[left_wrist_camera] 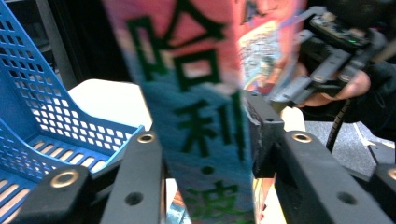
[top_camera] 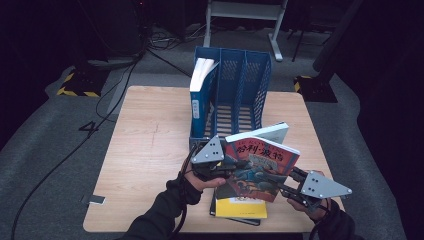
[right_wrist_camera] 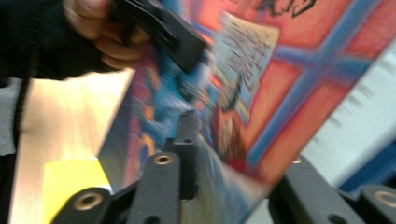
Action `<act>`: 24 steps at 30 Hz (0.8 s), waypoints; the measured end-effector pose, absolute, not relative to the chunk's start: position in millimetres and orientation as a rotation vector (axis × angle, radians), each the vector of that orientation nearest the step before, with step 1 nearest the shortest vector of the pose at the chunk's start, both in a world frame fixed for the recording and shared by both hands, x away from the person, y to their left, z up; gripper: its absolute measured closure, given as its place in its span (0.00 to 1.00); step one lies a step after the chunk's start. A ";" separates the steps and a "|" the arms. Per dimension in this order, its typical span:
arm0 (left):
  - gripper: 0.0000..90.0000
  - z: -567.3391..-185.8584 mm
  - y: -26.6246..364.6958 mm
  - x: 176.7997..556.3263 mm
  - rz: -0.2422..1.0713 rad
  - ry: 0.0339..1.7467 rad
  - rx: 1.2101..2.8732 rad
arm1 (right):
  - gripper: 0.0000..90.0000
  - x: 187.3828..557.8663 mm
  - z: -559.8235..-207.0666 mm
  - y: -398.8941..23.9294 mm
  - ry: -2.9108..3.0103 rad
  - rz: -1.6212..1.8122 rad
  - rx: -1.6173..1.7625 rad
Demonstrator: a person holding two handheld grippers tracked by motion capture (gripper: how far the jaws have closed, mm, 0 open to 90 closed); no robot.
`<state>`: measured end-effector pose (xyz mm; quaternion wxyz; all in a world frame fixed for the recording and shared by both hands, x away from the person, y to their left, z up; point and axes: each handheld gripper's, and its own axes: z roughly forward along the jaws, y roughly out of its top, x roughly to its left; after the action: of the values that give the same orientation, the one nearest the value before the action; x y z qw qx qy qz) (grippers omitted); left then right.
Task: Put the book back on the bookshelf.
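Both grippers, left [top_camera: 227, 167] and right [top_camera: 285, 187], are gripping the red book [top_camera: 262, 167] between their fingers above the tabletop [top_camera: 150, 150], near the blue file rack [top_camera: 245, 85].

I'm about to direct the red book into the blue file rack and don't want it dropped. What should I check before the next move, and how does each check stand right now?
1. Left gripper on the red book: the spine sits between its jaws, pads against it. Ok.
2. Right gripper on the book: the lower corner lies between its jaws, but contact is blurred. Cannot tell.
3. Book clear of the yellow book lying on the table: lifted above it. Ok.
4. Free slot in the blue file rack: middle and right slots empty; the left holds a blue book. Ok.
5. Book lined up with a slot: tilted, cover facing up. Not ok.
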<state>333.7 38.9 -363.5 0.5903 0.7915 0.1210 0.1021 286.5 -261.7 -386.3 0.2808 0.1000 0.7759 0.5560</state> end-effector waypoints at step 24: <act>0.79 -366.0 38.8 326.5 0.273 0.299 1.817 | 0.37 322.5 -460.1 -345.7 2.239 1.210 0.816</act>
<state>326.5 38.8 -366.0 0.5971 0.7830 0.1287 0.1175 322.5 -345.7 -460.1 0.2326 0.2970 0.8148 0.4403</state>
